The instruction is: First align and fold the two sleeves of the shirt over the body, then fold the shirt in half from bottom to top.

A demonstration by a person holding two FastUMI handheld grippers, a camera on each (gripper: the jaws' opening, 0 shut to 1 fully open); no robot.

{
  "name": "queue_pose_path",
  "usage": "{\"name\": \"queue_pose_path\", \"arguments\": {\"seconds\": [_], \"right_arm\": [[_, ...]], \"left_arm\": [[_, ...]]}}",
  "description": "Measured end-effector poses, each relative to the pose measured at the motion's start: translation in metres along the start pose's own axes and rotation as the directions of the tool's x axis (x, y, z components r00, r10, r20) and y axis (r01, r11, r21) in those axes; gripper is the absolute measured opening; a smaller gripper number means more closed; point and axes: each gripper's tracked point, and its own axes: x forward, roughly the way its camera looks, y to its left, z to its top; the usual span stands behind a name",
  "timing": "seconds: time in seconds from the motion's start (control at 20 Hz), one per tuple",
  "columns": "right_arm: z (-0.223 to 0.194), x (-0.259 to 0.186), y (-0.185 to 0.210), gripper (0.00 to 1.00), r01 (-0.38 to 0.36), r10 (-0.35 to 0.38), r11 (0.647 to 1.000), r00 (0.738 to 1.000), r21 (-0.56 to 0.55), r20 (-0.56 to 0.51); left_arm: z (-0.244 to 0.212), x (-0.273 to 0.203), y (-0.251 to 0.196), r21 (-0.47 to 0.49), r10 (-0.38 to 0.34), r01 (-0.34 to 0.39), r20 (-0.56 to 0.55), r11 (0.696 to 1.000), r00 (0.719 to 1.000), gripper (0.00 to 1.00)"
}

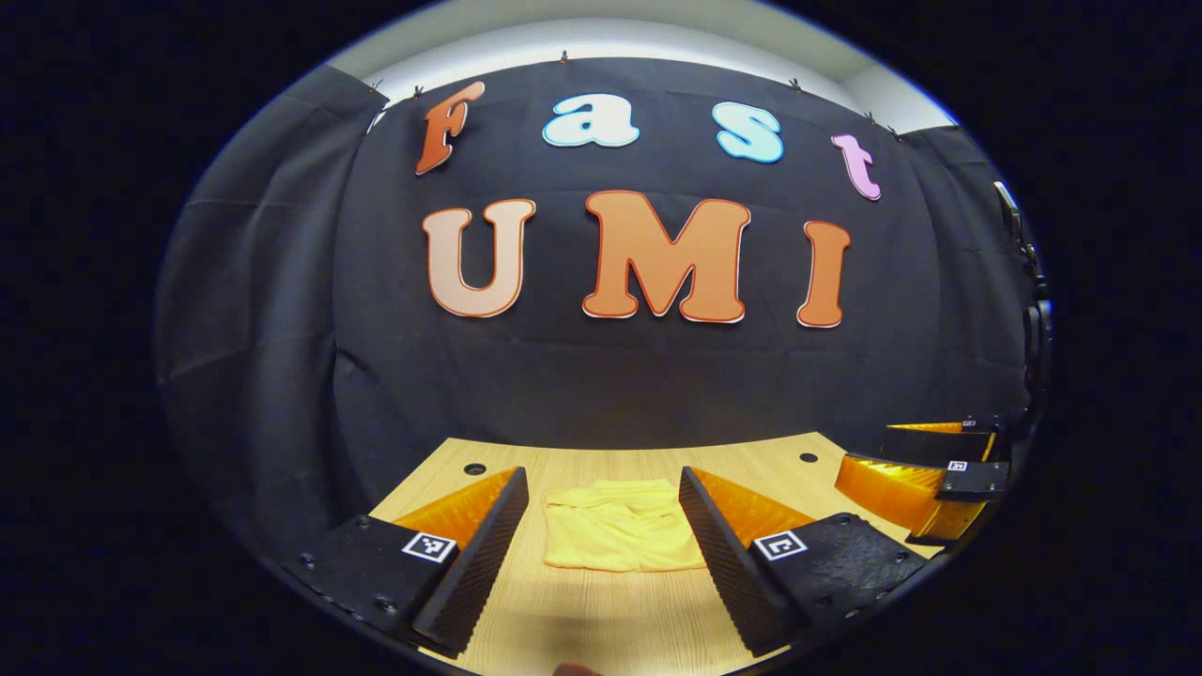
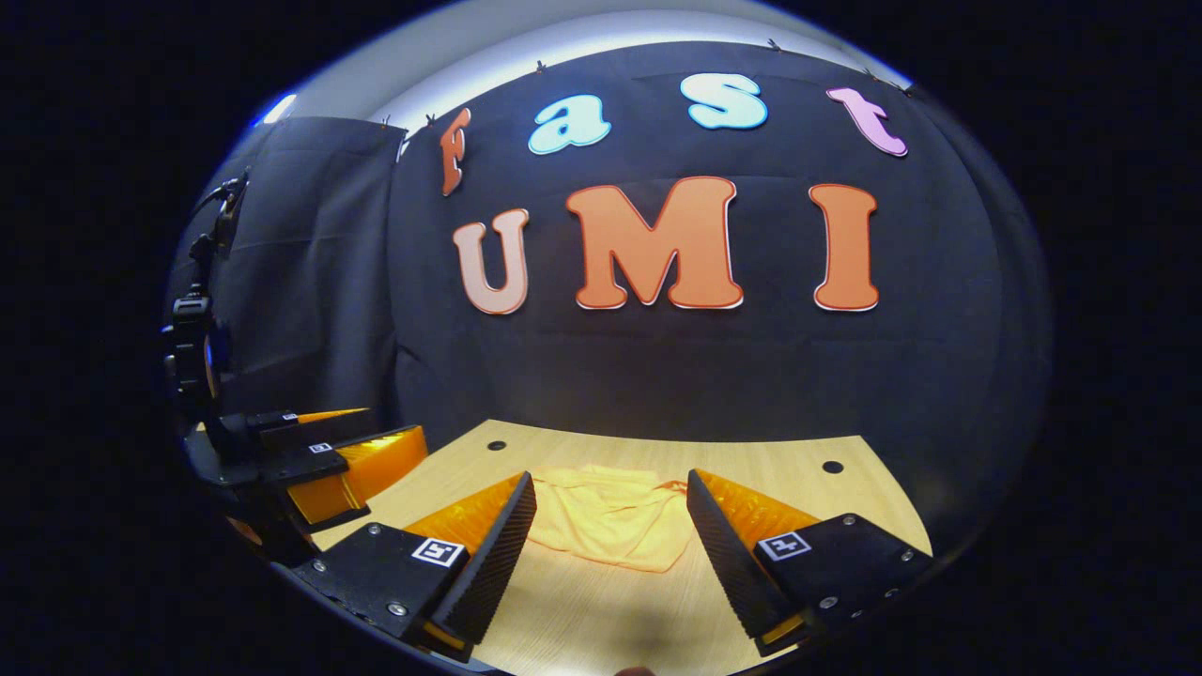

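Note:
A yellow shirt (image 1: 620,528) lies folded into a compact rectangle on the wooden table (image 1: 582,620). In the left gripper view my left gripper (image 1: 601,483) hovers over the near side of the table, open, with the shirt seen between its fingers and apart from them. Off to the right in that view, the right gripper (image 1: 925,469) stands open. In the right gripper view the shirt (image 2: 615,526) lies ahead, slightly rumpled at its near edge. My right gripper (image 2: 610,488) is open above the table with nothing held. The left gripper (image 2: 357,437) shows at the left, open.
Two round holes (image 1: 474,468) (image 1: 808,458) sit near the table's far corners. The black cloth wall (image 1: 610,376) rises right behind the far edge. A dark stand with cables (image 2: 192,338) is at the left in the right gripper view.

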Motion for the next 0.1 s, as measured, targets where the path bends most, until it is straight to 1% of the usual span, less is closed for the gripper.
{"name": "queue_pose_path", "arguments": {"seconds": [0.1], "right_arm": [[0.0068,-0.0151,0.0014,0.98,-0.001,0.001,1.0,1.0,-0.001,0.024]], "left_arm": [[0.004,-0.0187,0.0001,-0.002,0.02,-0.02,0.032,1.0,0.999,0.99]]}}
